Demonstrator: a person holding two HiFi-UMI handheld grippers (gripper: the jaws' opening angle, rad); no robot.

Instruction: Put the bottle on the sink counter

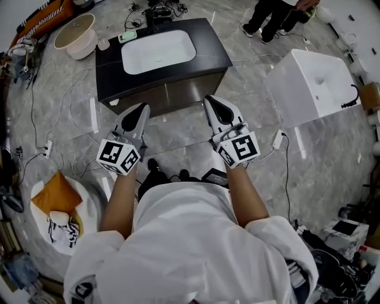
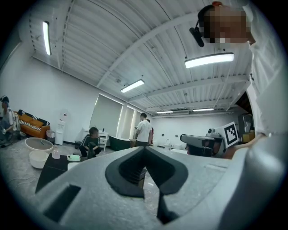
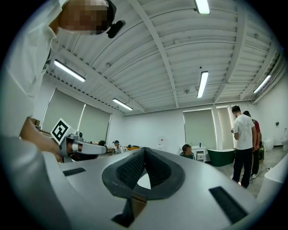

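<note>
A small clear bottle (image 1: 103,43) stands at the far left corner of the black sink counter (image 1: 214,56), beside the white basin (image 1: 158,51). In the left gripper view the bottle (image 2: 56,154) shows low at the left, on the dark counter (image 2: 54,168). My left gripper (image 1: 141,110) and right gripper (image 1: 212,102) are held side by side at chest height, pointing at the counter's front and well short of the bottle. Each is shut, the jaws meeting at the tips, with nothing between them in the left gripper view (image 2: 144,149) or the right gripper view (image 3: 144,150).
A green flat item (image 1: 127,36) lies on the counter behind the basin. A beige tub (image 1: 76,34) stands left of the counter and a white square unit (image 1: 312,83) to the right. Cables and a power strip (image 1: 278,139) lie on the marble floor. People (image 1: 273,18) stand beyond.
</note>
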